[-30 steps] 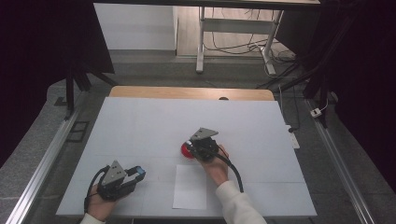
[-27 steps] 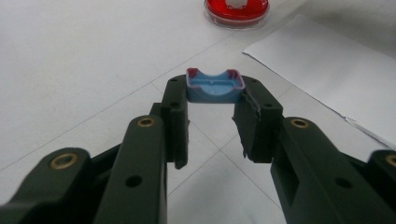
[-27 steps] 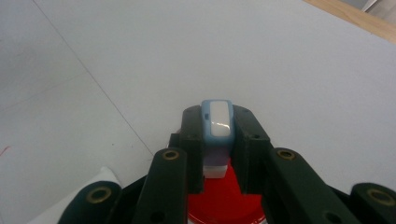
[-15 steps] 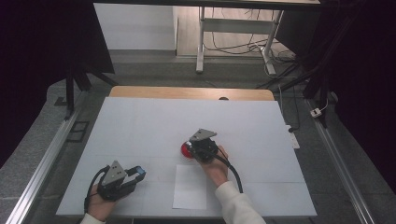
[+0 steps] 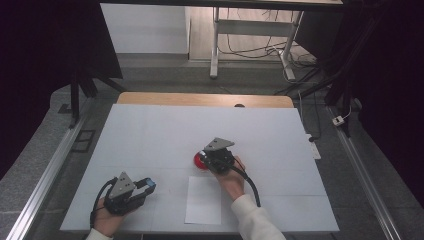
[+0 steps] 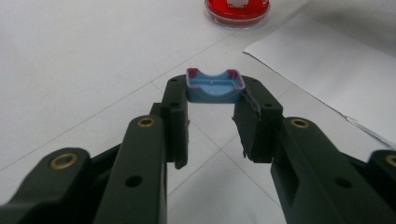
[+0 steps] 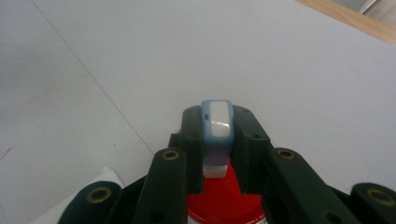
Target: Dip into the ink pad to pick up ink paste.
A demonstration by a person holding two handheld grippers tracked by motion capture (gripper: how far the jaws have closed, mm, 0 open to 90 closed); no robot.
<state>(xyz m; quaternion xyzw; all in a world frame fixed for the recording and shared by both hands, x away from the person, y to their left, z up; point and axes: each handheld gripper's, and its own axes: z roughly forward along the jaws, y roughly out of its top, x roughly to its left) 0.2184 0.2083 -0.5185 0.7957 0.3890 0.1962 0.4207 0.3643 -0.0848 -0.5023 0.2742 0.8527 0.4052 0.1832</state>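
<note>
Red ink pad (image 5: 201, 161) sits just beyond the paper sheet (image 5: 204, 200), and my right gripper (image 7: 216, 135) clamps the blue stamp (image 7: 216, 133) upright on it. I'd press straight down, evenly. My left gripper (image 6: 215, 100) grips the blue cap (image 6: 215, 85) left of the sheet.

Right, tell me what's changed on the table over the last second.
Nothing has visibly changed. The right gripper stays clamped on the blue and white stamp over the red ink pad; the left gripper still holds the blue cap, and the sheet of paper lies where it was.
</note>
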